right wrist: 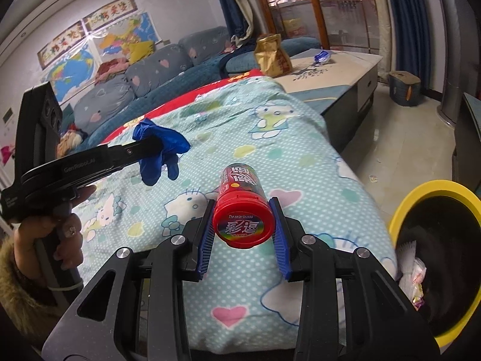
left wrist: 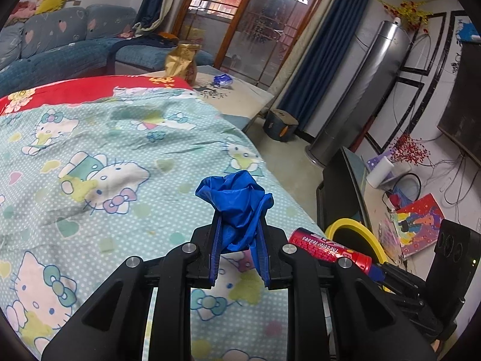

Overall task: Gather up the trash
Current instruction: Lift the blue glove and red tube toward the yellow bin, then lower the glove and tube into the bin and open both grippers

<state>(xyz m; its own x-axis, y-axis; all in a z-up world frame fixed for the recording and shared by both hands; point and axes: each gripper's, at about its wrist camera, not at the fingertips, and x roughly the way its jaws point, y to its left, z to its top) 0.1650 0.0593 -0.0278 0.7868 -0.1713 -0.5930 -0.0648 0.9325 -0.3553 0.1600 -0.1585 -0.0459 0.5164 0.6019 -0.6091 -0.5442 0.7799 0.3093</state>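
Left gripper [left wrist: 240, 225] jaws pinch a crumpled blue rubber glove [left wrist: 237, 201]; right gripper [right wrist: 243, 219] jaws clamp a red lidded plastic candy tub [right wrist: 243, 210], both above the bench's cartoon-cat cloth [right wrist: 270, 156].

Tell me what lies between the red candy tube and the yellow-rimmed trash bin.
In the right wrist view, only the Hello Kitty cloth lies between the red candy tube and the yellow-rimmed trash bin; nothing else stands there.

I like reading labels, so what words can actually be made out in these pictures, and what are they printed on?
"The color teases": lid of the red candy tube.
"彩逗": same lid, large characters.
"GenRobot.AI", roughly: side of the left gripper.
Wall banners: Chinese characters, too blurred to read.
Gold bag: print unreadable.
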